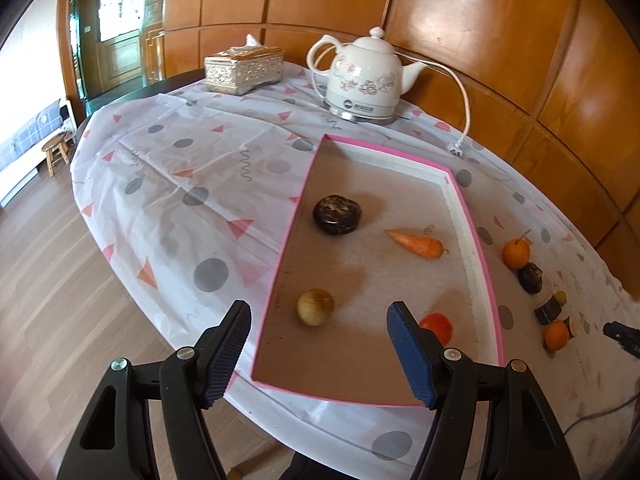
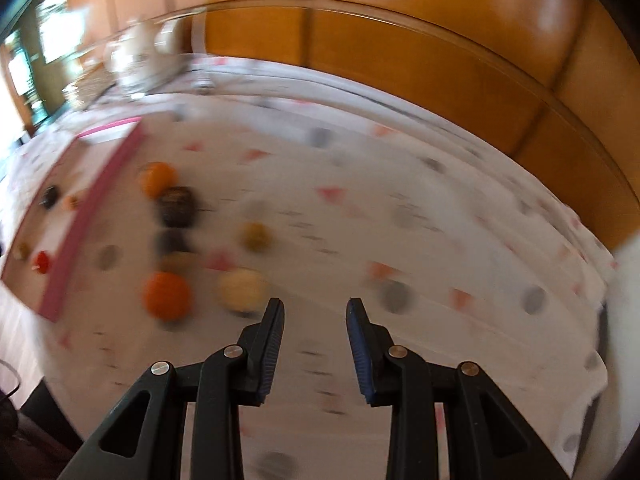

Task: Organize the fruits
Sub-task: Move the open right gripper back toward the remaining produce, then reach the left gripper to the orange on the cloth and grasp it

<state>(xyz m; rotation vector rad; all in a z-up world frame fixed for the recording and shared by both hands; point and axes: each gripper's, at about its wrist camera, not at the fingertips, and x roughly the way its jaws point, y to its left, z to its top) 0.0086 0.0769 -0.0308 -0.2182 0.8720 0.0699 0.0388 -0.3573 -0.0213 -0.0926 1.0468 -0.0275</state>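
Tapered carrot (image 1: 418, 243) and round dark fruit (image 1: 337, 214) lie in pink-rimmed tray (image 1: 285, 236).

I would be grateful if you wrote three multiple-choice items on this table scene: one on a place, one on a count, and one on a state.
1. Where does the carrot lie?
A. On the tablecloth outside the tray
B. Inside the pink-rimmed tray
C. On the wooden floor

2. How many items lie in the tray?
A. Two
B. Seven
C. Four

3. What is the state of the left gripper?
A. Open, holding nothing
B. Shut on the carrot
C. Shut on the dark fruit

Answers:
1. B, as the carrot rests on the tray floor near its right wall.
2. C, as the tray holds the dark fruit, the carrot, the pale fruit and the red fruit.
3. A, as its fingers stand apart with nothing between the pads.
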